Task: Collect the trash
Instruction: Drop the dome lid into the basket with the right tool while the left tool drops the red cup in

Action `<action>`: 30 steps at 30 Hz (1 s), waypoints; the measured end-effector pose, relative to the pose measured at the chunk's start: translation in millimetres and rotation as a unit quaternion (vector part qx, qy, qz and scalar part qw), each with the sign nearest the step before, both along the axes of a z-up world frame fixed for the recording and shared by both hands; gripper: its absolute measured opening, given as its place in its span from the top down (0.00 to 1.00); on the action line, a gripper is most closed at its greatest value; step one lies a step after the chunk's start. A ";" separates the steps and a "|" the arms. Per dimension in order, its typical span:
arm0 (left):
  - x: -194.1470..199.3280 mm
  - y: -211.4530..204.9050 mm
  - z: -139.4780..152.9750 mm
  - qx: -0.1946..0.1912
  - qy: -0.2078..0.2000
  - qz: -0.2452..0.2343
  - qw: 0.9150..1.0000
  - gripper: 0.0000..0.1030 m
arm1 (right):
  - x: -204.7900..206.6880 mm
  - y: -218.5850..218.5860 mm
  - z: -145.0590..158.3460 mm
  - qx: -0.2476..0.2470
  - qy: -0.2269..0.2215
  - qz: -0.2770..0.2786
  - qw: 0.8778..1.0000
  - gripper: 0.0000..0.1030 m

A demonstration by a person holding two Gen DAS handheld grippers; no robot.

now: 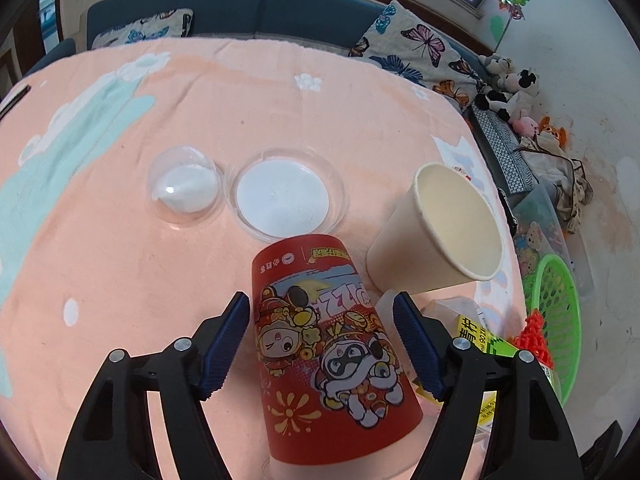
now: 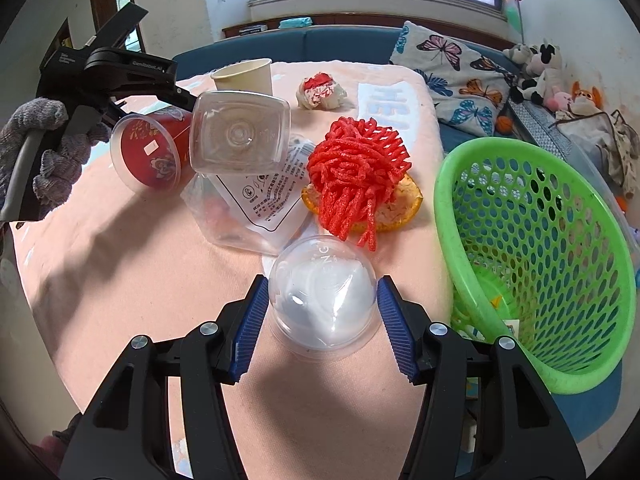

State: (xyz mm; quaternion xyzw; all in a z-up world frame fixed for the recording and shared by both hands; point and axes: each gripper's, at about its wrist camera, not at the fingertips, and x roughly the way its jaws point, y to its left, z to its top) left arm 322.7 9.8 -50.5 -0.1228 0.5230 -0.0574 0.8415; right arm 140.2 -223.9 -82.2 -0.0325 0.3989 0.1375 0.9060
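Observation:
In the left wrist view my left gripper (image 1: pixel 322 340) is open around a red printed paper cup (image 1: pixel 328 344) lying tilted on the pink cloth; both pads stand a little off its sides. In the right wrist view my right gripper (image 2: pixel 322 324) has its blue pads against the sides of a clear dome lid (image 2: pixel 322 300) resting on the cloth. The green mesh basket (image 2: pixel 536 264) stands tilted just right of it. The left gripper (image 2: pixel 100 76) and the red cup (image 2: pixel 148 152) show at far left.
A beige paper cup (image 1: pixel 436 232), a clear dome lid (image 1: pixel 184 188) and a clear round lid (image 1: pixel 284 196) lie on the table. A red foam net (image 2: pixel 360 176) on orange peel, a clear plastic tub (image 2: pixel 240 136), a plastic bag and a crumpled wrapper (image 2: pixel 320 90) lie ahead. A sofa is behind.

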 end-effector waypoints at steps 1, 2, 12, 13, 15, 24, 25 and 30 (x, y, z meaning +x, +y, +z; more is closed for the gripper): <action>0.5 0.2 -2.0 -0.002 0.003 0.001 1.000 0.32 | -0.5 -0.1 0.0 0.000 0.000 0.000 1.000 0.45; 0.6 0.7 -4.0 -0.002 0.003 0.002 1.000 0.33 | -0.7 -0.1 -0.1 0.001 0.000 0.000 1.000 0.45; -6.9 6.4 0.2 -0.015 -0.011 0.000 1.000 0.37 | -5.3 -0.5 8.3 0.021 -0.006 0.000 1.000 0.45; -9.9 8.0 2.3 -0.016 -0.015 -0.001 1.000 0.37 | -6.3 0.1 9.3 0.022 -0.007 0.001 1.000 0.45; -14.3 9.9 8.4 -0.019 -0.024 -0.005 1.000 0.37 | -9.5 0.5 12.9 0.026 -0.011 0.003 1.000 0.45; -50.4 23.3 39.5 -0.040 -0.061 -0.020 0.997 0.38 | -22.3 -9.9 31.8 0.054 -0.024 -0.006 0.998 0.45; -53.7 23.3 42.2 -0.042 -0.064 -0.022 0.997 0.38 | -23.6 -11.9 33.6 0.055 -0.026 -0.008 0.998 0.45; -77.5 21.0 65.4 -0.048 -0.090 -0.047 0.994 0.38 | -28.2 -34.4 45.4 0.058 -0.039 -0.037 0.997 0.45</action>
